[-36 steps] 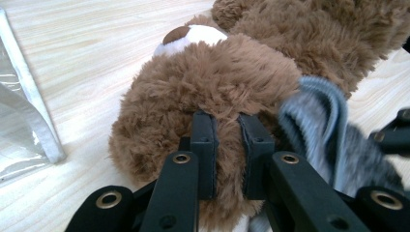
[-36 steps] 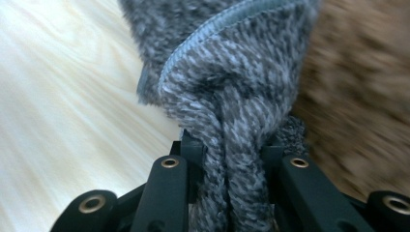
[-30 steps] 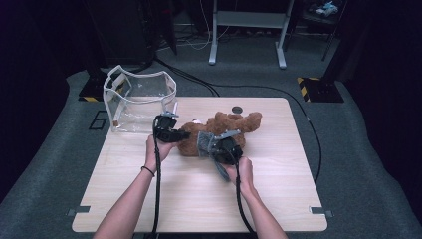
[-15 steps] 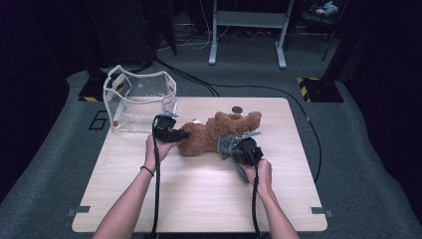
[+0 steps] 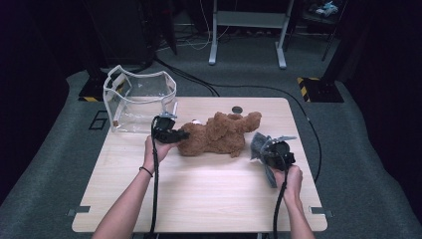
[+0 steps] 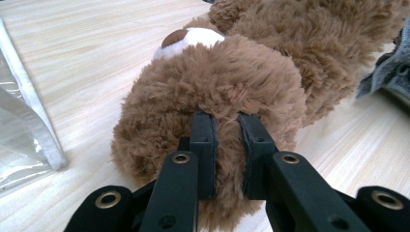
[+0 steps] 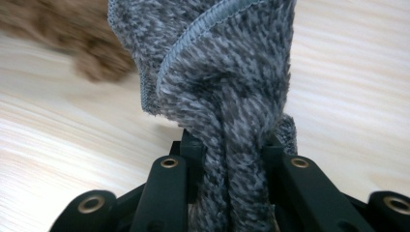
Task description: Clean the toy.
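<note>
A clear plastic bag (image 5: 134,102) stood at the table's (image 5: 199,199) far left corner. Beside it, the left gripper (image 5: 171,134), jaws nearly closed, pinched the plush head of a brown teddy bear (image 5: 219,134) lying mid-table. To the right, just clear of the bear, the right gripper (image 5: 266,149) clamped a bunched grey cloth (image 7: 217,87).

High view: above my side of table (image 5: 199,199), facing forward and down, far off. My left gripper view: low, along jaws, very near bear (image 6: 227,82). My right gripper view: along jaws, tight on grey cloth (image 7: 217,72); blurred brown behind, probably same bear. All views share bear, tabletop.
</note>
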`<state>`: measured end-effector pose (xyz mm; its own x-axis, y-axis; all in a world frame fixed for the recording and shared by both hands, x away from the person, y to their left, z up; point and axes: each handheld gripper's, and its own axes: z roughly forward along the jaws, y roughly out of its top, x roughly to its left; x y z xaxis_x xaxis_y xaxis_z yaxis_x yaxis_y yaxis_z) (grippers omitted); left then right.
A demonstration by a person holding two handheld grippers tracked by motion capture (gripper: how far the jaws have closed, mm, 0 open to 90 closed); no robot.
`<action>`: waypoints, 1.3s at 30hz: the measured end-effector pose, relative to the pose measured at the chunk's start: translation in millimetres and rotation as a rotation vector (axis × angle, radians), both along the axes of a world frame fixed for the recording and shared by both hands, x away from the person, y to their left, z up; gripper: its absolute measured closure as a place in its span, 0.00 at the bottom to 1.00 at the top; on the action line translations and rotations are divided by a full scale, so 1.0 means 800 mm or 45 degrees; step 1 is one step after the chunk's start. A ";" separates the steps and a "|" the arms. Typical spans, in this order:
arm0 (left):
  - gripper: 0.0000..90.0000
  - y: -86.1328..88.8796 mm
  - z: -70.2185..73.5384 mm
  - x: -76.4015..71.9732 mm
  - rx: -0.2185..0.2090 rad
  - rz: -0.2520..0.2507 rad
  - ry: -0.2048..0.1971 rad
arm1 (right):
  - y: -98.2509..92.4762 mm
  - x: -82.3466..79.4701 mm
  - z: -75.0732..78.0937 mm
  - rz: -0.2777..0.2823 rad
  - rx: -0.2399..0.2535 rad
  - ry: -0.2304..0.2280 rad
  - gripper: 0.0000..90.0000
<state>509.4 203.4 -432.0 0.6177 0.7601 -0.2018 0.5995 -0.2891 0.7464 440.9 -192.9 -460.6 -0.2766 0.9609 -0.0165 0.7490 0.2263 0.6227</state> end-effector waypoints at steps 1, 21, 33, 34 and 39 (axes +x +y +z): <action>0.88 0.000 0.000 0.000 0.006 -0.006 -0.014 | -0.013 -0.005 -0.001 -0.039 0.017 0.010 0.80; 0.88 0.003 -0.004 -0.009 0.026 -0.055 -0.041 | -0.052 -0.013 -0.021 -0.159 0.020 0.118 0.44; 0.87 0.004 -0.009 -0.017 0.015 -0.064 -0.051 | -0.057 -0.022 -0.014 -0.092 0.086 0.087 0.08; 0.87 0.004 -0.009 -0.018 0.019 -0.063 -0.063 | -0.056 -0.025 -0.008 -0.088 0.103 0.081 0.06; 0.87 0.003 -0.012 -0.025 0.038 -0.074 -0.075 | -0.051 -0.025 0.004 -0.028 0.114 0.034 0.04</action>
<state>489.4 205.5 -441.3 0.6712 0.7277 -0.1413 0.5361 -0.3449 0.7704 420.6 -234.0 -457.5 -0.2544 0.9640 0.0769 0.7697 0.1537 0.6196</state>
